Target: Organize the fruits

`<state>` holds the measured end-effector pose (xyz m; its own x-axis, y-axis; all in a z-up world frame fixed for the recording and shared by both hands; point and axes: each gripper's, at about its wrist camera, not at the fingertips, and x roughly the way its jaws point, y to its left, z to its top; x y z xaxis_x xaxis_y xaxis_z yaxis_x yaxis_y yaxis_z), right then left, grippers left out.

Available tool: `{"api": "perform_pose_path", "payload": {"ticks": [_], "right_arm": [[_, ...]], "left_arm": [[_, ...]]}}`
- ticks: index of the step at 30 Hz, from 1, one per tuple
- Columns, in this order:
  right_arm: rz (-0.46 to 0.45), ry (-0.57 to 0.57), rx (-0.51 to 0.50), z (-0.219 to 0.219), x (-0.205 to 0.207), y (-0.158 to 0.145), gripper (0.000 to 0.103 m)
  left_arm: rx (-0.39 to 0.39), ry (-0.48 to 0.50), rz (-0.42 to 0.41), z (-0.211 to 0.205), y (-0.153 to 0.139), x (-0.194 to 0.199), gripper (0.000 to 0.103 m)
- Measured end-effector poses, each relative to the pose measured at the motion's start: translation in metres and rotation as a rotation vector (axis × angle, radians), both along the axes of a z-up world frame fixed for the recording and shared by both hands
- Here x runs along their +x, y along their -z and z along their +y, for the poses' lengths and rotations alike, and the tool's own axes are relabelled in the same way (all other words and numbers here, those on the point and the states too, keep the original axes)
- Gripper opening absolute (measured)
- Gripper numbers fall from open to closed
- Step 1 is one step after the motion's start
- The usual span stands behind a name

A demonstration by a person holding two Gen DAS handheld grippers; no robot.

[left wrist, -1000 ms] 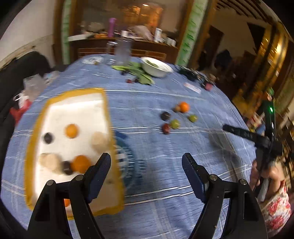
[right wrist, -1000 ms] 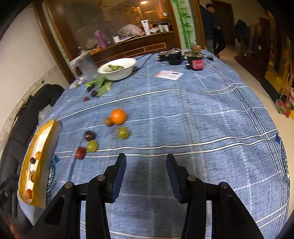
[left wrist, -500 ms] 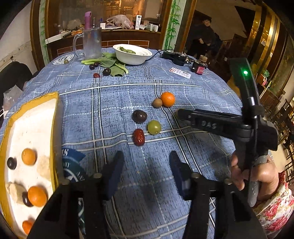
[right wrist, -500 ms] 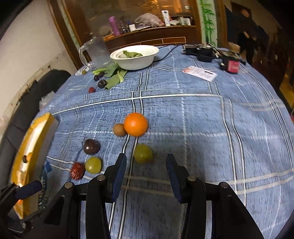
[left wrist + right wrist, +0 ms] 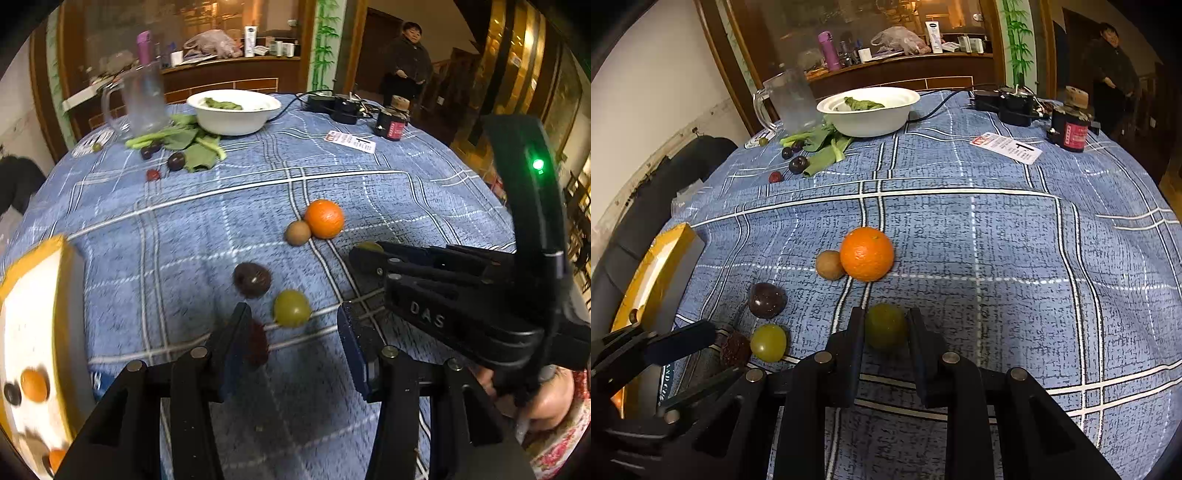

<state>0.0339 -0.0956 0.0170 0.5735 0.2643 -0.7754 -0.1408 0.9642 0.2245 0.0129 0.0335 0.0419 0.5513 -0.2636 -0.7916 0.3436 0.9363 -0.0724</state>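
Right gripper (image 5: 884, 328) clamped on green fruit (image 5: 886, 325), orange (image 5: 867, 253) beyond, left gripper (image 5: 291, 332) apart.

Woven matt tablecloth (image 5: 997, 240); dimpled glossy orange (image 5: 867, 253); smooth green fruit (image 5: 886, 325); matt white bowl (image 5: 871, 114).

Dim indoor light, warm glow from the glass-fronted wooden cabinet (image 5: 871, 40) at the back. Blue checked tablecloth (image 5: 1015, 258) evenly lit up top, dark soft shadow under both tools near the lens. Heavy fisheye: grid lines bow, black vignette in all corners. Left wrist view has motion blur: yellow-rimmed white tray (image 5: 33, 332) and dark red oval fruit (image 5: 258, 343) smeared. Right wrist view sharp; round orange citrus (image 5: 867, 253) crisp. Green status LED (image 5: 538, 164) blooms. Background doorway murky.
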Motion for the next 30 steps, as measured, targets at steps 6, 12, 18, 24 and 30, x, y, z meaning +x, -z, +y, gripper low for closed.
{"api": "perform_pose_path", "payload": {"ticks": [6, 12, 18, 24, 30], "right_arm": [[0.013, 0.025, 0.050, -0.012, 0.002, 0.001, 0.024], [0.014, 0.030, 0.049, -0.012, 0.003, 0.001, 0.024], [-0.002, 0.045, 0.053, -0.016, 0.002, -0.004, 0.024], [-0.011, 0.053, 0.062, -0.019, 0.002, -0.007, 0.024], [-0.023, 0.052, 0.056, -0.018, 0.002, -0.009, 0.024]], "left_arm": [[0.091, 0.020, 0.024, -0.018, 0.020, 0.015, 0.032], [0.180, 0.010, -0.032, -0.024, 0.025, 0.012, 0.021], [0.114, -0.024, -0.043, -0.014, 0.015, 0.003, 0.021], [0.020, -0.062, -0.045, -0.003, 0.000, -0.009, 0.021], [-0.035, -0.080, -0.046, 0.007, -0.013, -0.017, 0.021]]}}
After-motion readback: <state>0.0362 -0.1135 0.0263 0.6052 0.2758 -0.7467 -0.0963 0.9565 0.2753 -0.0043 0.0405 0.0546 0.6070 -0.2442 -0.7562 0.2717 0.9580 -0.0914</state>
